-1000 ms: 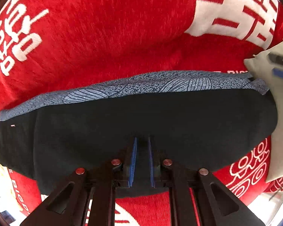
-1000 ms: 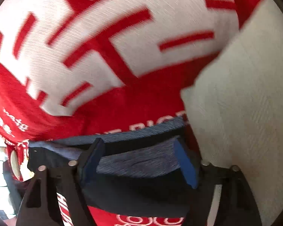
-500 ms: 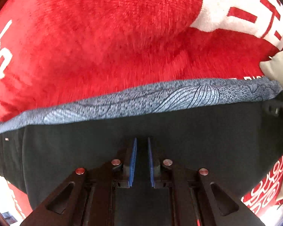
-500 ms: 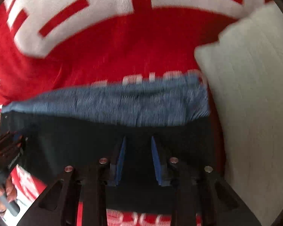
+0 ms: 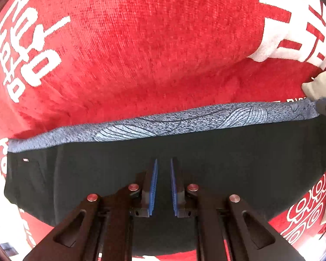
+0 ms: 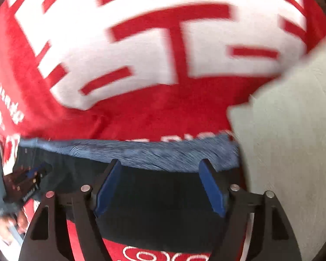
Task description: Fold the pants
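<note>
Bright daylight; right view motion-blurred, fisheye-warped.

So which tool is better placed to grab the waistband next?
Right, probably: the right tool straddles the pants just short of the waistband, jaws opening. The left tool is shut, further back on black cloth.

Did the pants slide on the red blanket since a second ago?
Cannot tell. In the left view the pants sit a bit lower against the red blanket and its white letters, but the camera itself moved.

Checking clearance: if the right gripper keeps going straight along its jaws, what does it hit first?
Probably the black pants: the right gripper, jaws opening with nothing pinched, points down at that fabric, near its blue patterned band. Depth is unclear.
</note>
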A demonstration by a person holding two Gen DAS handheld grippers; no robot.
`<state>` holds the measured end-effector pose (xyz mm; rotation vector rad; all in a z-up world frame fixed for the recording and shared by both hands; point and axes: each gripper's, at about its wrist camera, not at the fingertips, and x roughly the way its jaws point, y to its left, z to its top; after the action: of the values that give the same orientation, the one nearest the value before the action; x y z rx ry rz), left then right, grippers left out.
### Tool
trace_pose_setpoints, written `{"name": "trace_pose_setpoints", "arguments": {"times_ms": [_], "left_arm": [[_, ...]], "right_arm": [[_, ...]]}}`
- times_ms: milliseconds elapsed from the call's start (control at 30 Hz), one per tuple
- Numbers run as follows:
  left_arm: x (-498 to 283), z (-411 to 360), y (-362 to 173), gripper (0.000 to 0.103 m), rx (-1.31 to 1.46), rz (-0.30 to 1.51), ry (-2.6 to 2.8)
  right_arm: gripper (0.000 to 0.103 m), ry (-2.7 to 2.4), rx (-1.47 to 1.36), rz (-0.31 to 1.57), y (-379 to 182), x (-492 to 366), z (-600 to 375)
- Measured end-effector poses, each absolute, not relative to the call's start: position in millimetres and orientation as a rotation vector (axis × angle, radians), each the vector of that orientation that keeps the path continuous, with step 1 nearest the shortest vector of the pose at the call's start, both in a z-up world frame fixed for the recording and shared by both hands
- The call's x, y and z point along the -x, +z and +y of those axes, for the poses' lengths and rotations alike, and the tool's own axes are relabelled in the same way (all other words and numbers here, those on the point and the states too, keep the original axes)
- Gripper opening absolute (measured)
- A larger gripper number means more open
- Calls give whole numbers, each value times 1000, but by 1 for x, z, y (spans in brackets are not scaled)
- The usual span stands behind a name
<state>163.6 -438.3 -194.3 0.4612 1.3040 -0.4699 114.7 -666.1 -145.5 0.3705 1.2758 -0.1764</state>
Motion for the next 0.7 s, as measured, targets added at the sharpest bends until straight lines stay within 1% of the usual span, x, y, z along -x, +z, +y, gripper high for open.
{"name": "trace_pose_setpoints", "arguments": {"times_ms": [133,200,267,300,367,400,433,467,600,700], "left_arm": [[-166,-434,-195,13,-436,1322,-485],[-166,-432,-200,13,-423,1331,-498],[-164,-430,-205,13,-414,1339,-510],[-163,-429,-208,13,-411,1344,-512],[-164,-426,-216,13,-405,1360,-505],[-165,-424,-219,13,-402,1368,-500],[-165,-422,-220,13,-393,1376,-491],[-169,-421,-222,13,-379,1379,-487],[-183,-427,-227,13,-372,1365,-486],[-191,-431,-239,13,-396,1379,-465]], "right_arm": [[77,29,-142,1328,-163,-153,-614],[77,99,-36,1354,-175,-164,-600],[77,157,3,1385,-191,-176,-600],[73,176,11,1407,-197,-179,-598],[43,200,28,1493,-218,-185,-597],[22,212,9,1537,-225,-186,-597],[7,220,-10,1536,-224,-187,-596],[4,214,0,1522,-219,-187,-593],[4,148,8,1464,-209,-188,-595],[5,97,-21,1495,-224,-201,-595]]}}
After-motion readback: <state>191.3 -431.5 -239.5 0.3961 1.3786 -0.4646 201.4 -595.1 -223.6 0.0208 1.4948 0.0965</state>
